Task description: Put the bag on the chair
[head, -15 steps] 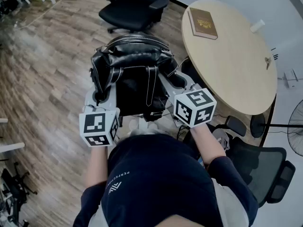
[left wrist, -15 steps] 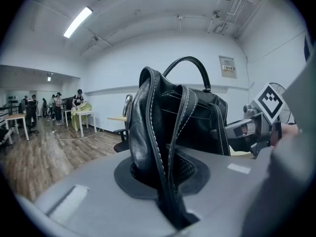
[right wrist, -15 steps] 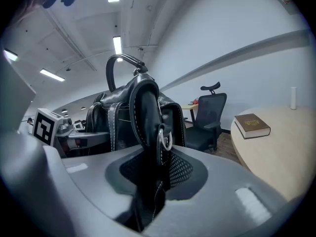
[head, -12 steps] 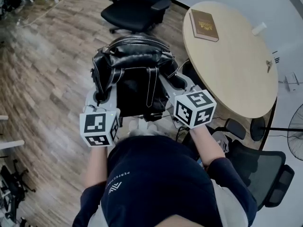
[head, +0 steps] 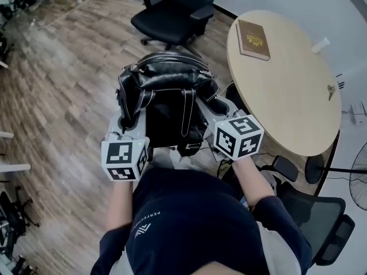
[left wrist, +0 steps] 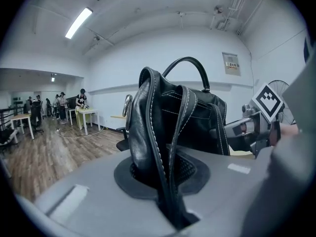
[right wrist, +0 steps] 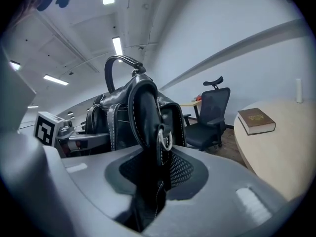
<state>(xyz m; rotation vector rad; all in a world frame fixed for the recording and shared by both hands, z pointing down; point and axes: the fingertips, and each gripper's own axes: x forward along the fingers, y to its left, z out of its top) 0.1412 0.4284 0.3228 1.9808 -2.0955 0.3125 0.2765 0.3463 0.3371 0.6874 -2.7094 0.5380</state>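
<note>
A black leather bag (head: 163,99) with white stitching and a looped top handle hangs in the air in front of me, held between both grippers. My left gripper (head: 129,123) is shut on the bag's left end (left wrist: 148,132). My right gripper (head: 211,109) is shut on the bag's right end (right wrist: 148,132), by a metal ring. A black office chair (head: 175,17) stands on the wooden floor beyond the bag; its seat is bare. The same chair (right wrist: 210,117) shows past the bag in the right gripper view.
A round beige table (head: 292,90) lies to the right with a brown book (head: 253,39) and a small white cylinder (head: 320,44) on it. Another dark chair (head: 312,211) sits at lower right, beside a floor fan (head: 358,165). Desks and people stand far off (left wrist: 64,110).
The bag and both grippers sit a little lower and to the right in the head view, and the black chair now shows nearer and larger ahead.
</note>
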